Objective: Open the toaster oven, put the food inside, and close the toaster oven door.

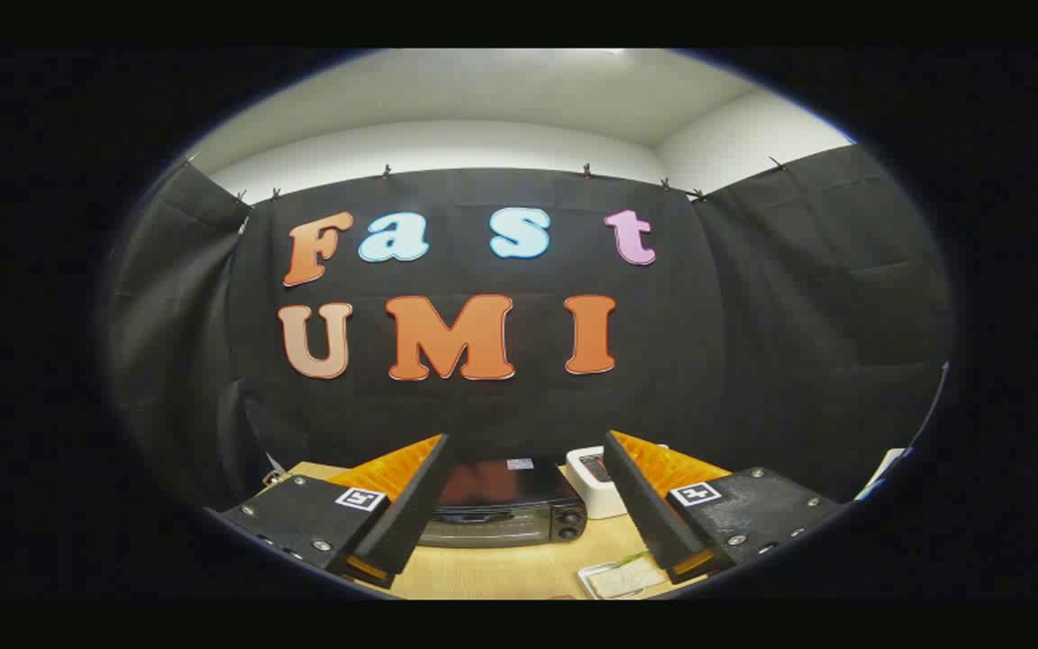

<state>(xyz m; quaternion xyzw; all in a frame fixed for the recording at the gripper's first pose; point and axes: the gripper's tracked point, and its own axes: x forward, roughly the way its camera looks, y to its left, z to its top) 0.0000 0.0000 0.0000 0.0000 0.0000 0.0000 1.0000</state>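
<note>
The gripper (526, 469) hovers above the wooden bench (501, 568) with its jaws spread wide and nothing between them. The toaster oven (505, 509) sits on the bench beyond the fingers, door closed. A white appliance (593, 482) stands just beside it, and a tray of food (620, 577) lies nearer, by one finger.

A white box (593, 480), possibly an appliance, on the table (501, 572).

toaster oven (501, 514): black body, dark glossy top, grey-silver door front, black knobs. white appliance (598, 478) beside it, dark slot on top. table (501, 572): light wood grain. tray (623, 579): white, pale food with a green bit. booth cloth plain black; wall above white.
</note>
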